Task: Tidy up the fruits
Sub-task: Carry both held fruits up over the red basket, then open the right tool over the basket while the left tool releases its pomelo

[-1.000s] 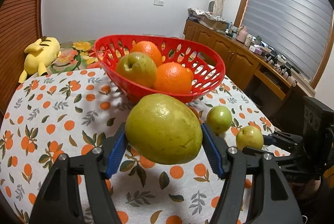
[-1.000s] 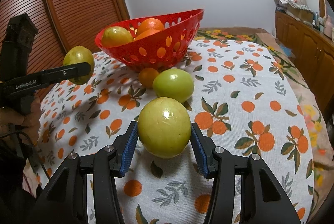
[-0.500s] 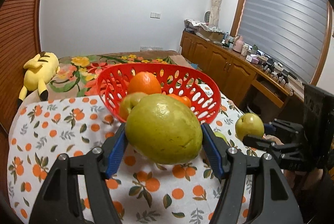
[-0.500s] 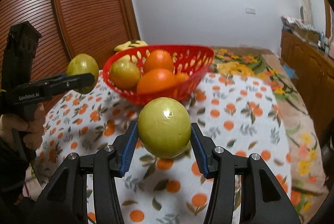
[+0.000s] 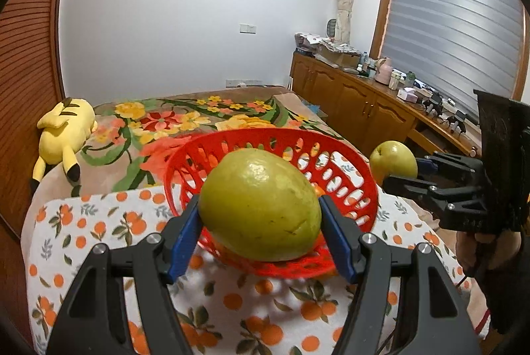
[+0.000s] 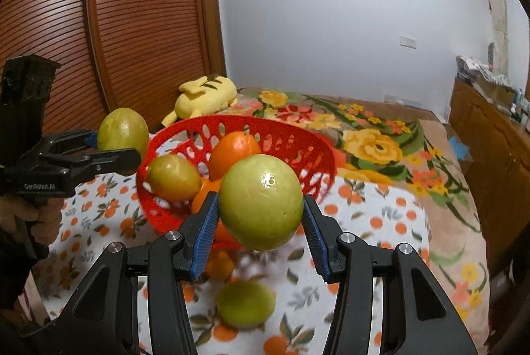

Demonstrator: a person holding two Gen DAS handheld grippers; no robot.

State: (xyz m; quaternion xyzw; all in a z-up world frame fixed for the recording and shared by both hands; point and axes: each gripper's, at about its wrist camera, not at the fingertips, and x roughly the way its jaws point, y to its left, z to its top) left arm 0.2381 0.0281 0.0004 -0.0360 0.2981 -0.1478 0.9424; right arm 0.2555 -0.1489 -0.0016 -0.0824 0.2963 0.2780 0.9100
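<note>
Two tools, each gripping a green fruit

Left tool (image 5: 260,216) clamps a large guava (image 5: 260,204); right tool (image 6: 260,219) clamps a rounder guava (image 6: 260,201) (both raised), red basket (image 6: 308,153) just beyond them.

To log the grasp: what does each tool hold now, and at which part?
Left tool holds a large green fruit by its two opposite sides. Right tool holds a round green fruit the same way.
</note>
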